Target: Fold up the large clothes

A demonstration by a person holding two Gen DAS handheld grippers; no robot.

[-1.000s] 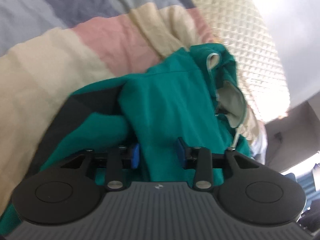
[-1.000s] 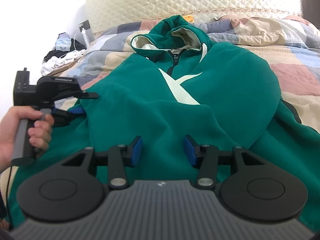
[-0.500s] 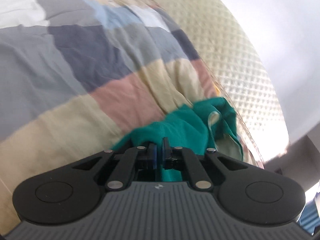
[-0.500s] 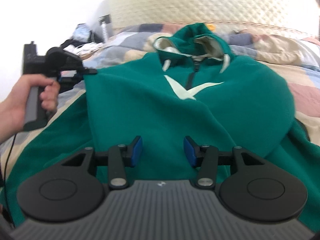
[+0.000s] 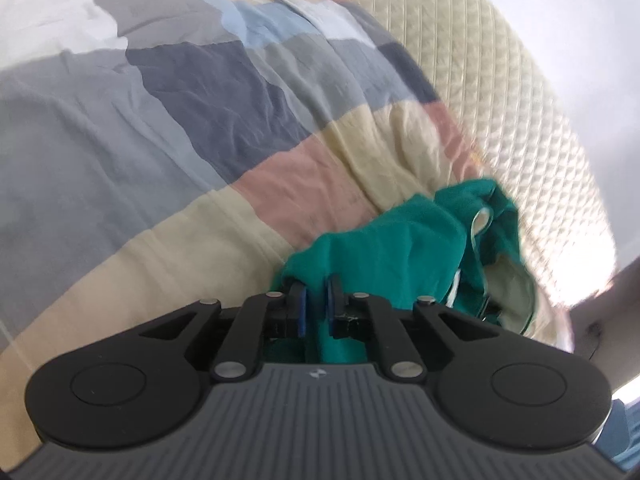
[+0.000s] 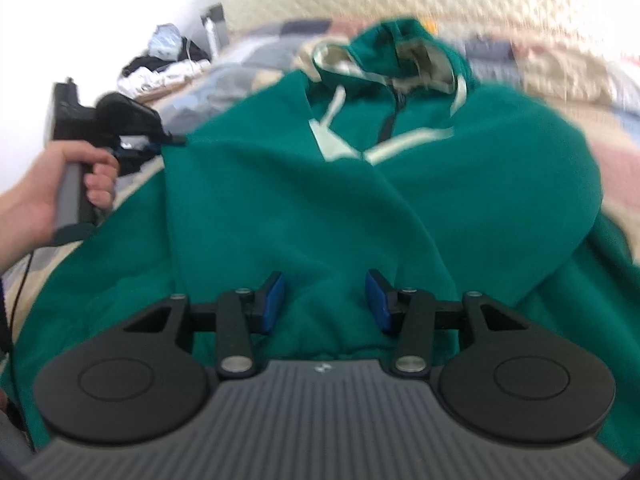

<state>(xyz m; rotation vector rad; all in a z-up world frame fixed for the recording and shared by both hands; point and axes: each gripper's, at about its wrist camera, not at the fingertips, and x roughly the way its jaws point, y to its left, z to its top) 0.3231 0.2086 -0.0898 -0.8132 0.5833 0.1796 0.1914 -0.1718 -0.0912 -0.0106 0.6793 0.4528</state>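
The left hand-held gripper, its jaws just eased slightly apart, pinches a fold of the green hoodie spread on the bed. The right hand-held gripper hangs half-open over the hem, gripping nothing.

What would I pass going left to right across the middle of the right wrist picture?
Person's hand → left gripper it holds → green hoodie → patchwork quilt.
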